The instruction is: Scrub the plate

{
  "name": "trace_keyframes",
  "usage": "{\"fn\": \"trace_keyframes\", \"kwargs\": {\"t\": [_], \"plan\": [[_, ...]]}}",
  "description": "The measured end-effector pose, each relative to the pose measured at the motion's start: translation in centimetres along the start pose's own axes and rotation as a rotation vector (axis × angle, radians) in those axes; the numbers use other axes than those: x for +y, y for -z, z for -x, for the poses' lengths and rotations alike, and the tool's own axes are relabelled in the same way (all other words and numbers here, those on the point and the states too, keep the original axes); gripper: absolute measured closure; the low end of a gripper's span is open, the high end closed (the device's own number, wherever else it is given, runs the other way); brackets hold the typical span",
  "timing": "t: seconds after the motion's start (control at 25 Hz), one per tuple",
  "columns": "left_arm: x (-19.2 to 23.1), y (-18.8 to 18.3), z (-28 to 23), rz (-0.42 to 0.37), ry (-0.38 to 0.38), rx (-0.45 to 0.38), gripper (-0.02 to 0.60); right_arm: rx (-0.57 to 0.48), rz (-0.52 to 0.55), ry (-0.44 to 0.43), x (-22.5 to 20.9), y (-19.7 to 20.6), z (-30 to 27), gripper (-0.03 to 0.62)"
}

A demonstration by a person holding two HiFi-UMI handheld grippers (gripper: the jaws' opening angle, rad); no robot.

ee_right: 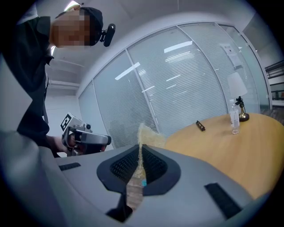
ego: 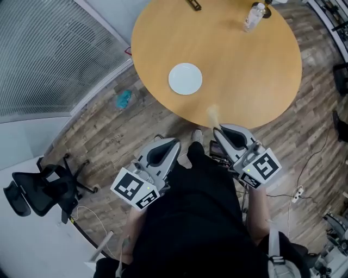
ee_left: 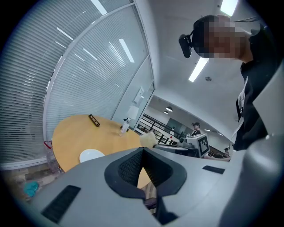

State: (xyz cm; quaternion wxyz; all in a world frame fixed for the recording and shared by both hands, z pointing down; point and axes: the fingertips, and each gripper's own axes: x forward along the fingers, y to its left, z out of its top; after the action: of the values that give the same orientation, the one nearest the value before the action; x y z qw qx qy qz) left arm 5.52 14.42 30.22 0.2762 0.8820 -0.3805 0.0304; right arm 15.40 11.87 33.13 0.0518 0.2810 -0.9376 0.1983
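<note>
A white plate (ego: 185, 79) lies bare on the round wooden table (ego: 261, 81), near its front-left part; it also shows small in the left gripper view (ee_left: 91, 155). Both grippers are held close to the person's body, short of the table edge. My right gripper (ego: 216, 129) (ee_right: 140, 148) is shut on a pale yellow scrub sponge (ego: 213, 115) (ee_right: 146, 135) that sticks out past its tips. My left gripper (ego: 175, 142) (ee_left: 143, 150) is shut with nothing in it, and its tips meet. The plate is well ahead of both grippers.
A clear bottle (ego: 254, 16) and a small black object (ego: 193, 4) stand at the table's far side. On the wood floor lie a teal cloth (ego: 124, 98) and cables at the right. A black office chair (ego: 38, 190) stands to the left, by a glass wall with blinds.
</note>
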Motion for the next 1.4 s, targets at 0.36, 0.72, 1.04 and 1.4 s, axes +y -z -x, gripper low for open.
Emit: {"fn": "trace_keyframes", "kwargs": {"t": [0.36,0.72,1.04,1.4], "plan": [[6.2,-2.6,-1.4,-0.023,0.127,0.046,0.571,0.036,0.014,0.118,-0.5,0.6,-5.7,0.568],[14.1,-8.8,1.1,-0.095,0.262,0.045,0.571,0.046,0.066,0.309,-0.6,-2.4,-13.9,0.568],[20.8,-10.6,5.2,-0.098,0.292,0.062,0.571,0.136,0.097,0.448,-0.5,-1.9,-19.5,0.568],[21.4,-10.2,7.0,-0.076,0.231,0.066,0.571,0.208,0.133,0.404,-1.0,-0.5,-21.3,0.568]]}}
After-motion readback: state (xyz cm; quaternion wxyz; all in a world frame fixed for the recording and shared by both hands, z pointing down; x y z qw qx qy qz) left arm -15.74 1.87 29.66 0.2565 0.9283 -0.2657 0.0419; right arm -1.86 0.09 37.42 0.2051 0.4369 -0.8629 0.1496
